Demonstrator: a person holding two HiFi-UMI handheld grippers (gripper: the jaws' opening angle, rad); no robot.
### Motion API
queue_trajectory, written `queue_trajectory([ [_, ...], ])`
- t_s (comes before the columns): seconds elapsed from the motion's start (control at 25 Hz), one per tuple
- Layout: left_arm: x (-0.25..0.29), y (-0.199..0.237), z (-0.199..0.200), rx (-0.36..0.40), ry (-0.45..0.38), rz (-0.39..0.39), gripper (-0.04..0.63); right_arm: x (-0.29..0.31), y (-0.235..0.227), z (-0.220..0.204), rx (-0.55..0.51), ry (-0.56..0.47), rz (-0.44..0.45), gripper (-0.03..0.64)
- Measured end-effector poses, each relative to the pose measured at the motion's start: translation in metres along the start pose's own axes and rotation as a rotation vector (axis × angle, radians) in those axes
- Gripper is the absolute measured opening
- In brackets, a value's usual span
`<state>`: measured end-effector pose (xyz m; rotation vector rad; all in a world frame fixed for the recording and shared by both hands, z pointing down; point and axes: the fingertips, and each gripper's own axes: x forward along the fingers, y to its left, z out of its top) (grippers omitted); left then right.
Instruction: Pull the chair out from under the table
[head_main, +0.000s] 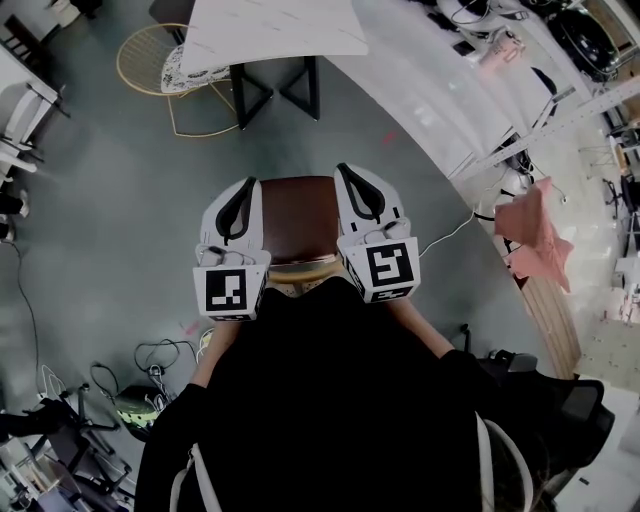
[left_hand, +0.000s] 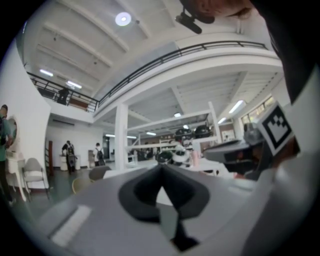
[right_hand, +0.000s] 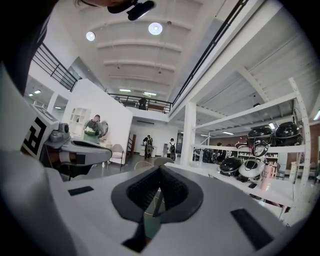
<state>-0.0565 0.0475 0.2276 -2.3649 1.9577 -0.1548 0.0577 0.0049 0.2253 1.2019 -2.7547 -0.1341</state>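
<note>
both claws are pressed together and pinch nothing. the left gripper (head_main: 247, 184) and the right gripper (head_main: 346, 170) are held level, side by side, over the dark brown chair (head_main: 297, 218). it stands on the grey floor (head_main: 110, 210), apart from the white marble-topped table with black legs (head_main: 275, 35), and looks clear of it. if more pull is wanted, both jaws should spread, drop to what seems the tan curved back rail (head_main: 300, 268), clamp near its two ends and draw straight back, evenly.
</note>
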Motion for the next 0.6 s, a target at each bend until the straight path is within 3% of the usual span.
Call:
queue_trajectory([
  [0.6, -0.011, -0.007, 0.000, 0.008, -0.032, -0.005, 0.008, -0.013, 0.014, -0.009, 0.008, 0.003, -0.009, 0.020],
])
